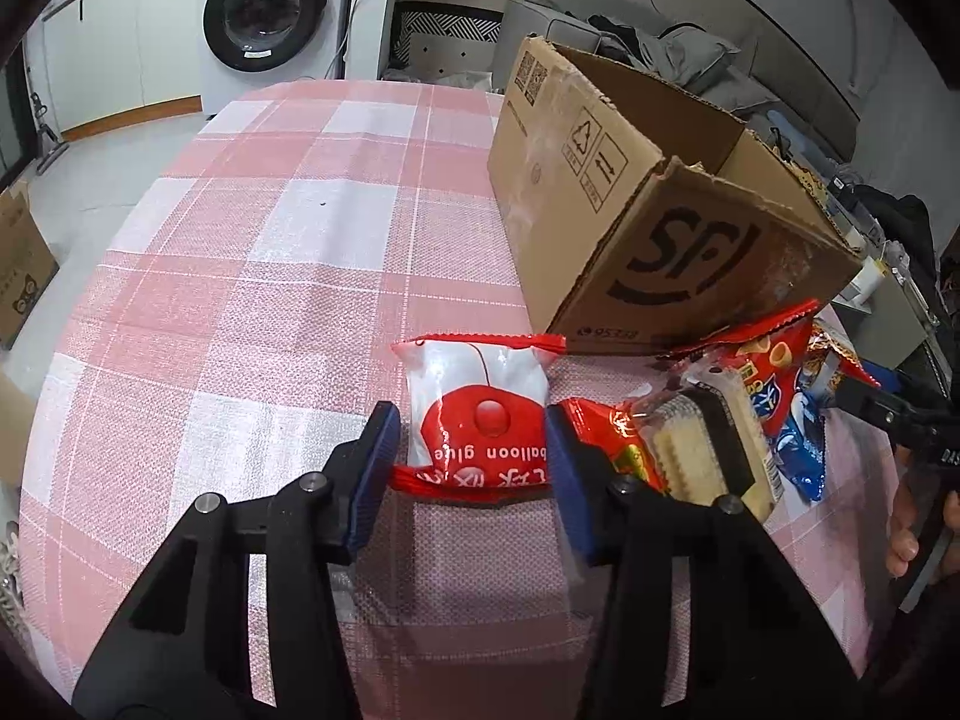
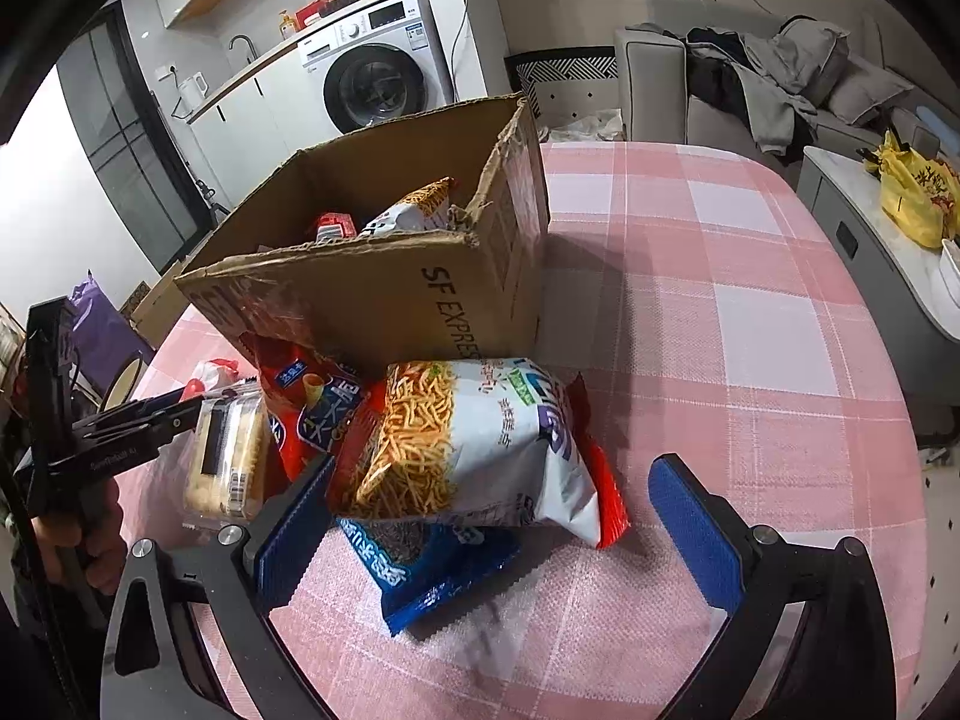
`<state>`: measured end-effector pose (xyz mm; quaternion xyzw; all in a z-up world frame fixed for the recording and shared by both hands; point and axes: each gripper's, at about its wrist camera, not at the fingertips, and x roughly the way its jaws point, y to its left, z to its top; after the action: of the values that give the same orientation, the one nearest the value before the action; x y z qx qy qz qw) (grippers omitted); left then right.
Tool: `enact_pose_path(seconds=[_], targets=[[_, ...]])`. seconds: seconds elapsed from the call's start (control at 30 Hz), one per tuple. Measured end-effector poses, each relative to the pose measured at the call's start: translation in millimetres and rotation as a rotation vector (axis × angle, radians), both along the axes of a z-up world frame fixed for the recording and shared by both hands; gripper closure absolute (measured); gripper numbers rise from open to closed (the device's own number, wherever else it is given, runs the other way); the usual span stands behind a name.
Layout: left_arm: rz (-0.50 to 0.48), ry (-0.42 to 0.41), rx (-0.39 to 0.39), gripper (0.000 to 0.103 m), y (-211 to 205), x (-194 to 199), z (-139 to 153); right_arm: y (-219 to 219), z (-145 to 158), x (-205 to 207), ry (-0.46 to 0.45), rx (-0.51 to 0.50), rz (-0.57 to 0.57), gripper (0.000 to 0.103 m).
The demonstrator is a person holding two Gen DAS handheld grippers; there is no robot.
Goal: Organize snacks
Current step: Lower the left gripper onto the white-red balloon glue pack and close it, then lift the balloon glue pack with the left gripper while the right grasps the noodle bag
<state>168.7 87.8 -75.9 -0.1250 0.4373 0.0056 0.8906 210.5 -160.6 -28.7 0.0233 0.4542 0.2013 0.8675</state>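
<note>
A brown cardboard box (image 1: 630,198) stands open on the pink checked table (image 1: 270,240); in the right wrist view the box (image 2: 384,294) holds a few snack packs. My left gripper (image 1: 471,468) is open, its blue pads on either side of a red and white "balloon glue" packet (image 1: 480,414) lying on the table, with a gap at the left pad. Beside it lie a clear pack of cake slices (image 1: 708,444) and red and blue bags. My right gripper (image 2: 498,528) is open, straddling a white noodle-snack bag (image 2: 468,444) that rests on a blue bag (image 2: 432,564).
A red chip bag (image 2: 312,408) leans against the box front. The cake pack (image 2: 225,462) lies at the left, with the left gripper's body (image 2: 120,420) beside it. A washing machine (image 1: 264,18), a sofa with clothes (image 2: 768,78) and a side counter (image 2: 888,252) surround the table.
</note>
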Motion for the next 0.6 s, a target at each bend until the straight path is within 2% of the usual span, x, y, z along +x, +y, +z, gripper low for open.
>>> enact_pose_path(seconds=[0.17,0.3,0.6], targets=[[-0.001,-0.012,-0.002,0.057,-2,-6,2,1,-5,10,0.023,-0.001,-0.026,0.001],[-0.001,-0.025,0.001,0.057,-2,-13,7,1,-8,12,0.040,0.027,-0.012,0.011],[0.017,-0.057,0.019,0.057,-2,-28,21,-1,-11,11,0.037,0.052,0.012,0.026]])
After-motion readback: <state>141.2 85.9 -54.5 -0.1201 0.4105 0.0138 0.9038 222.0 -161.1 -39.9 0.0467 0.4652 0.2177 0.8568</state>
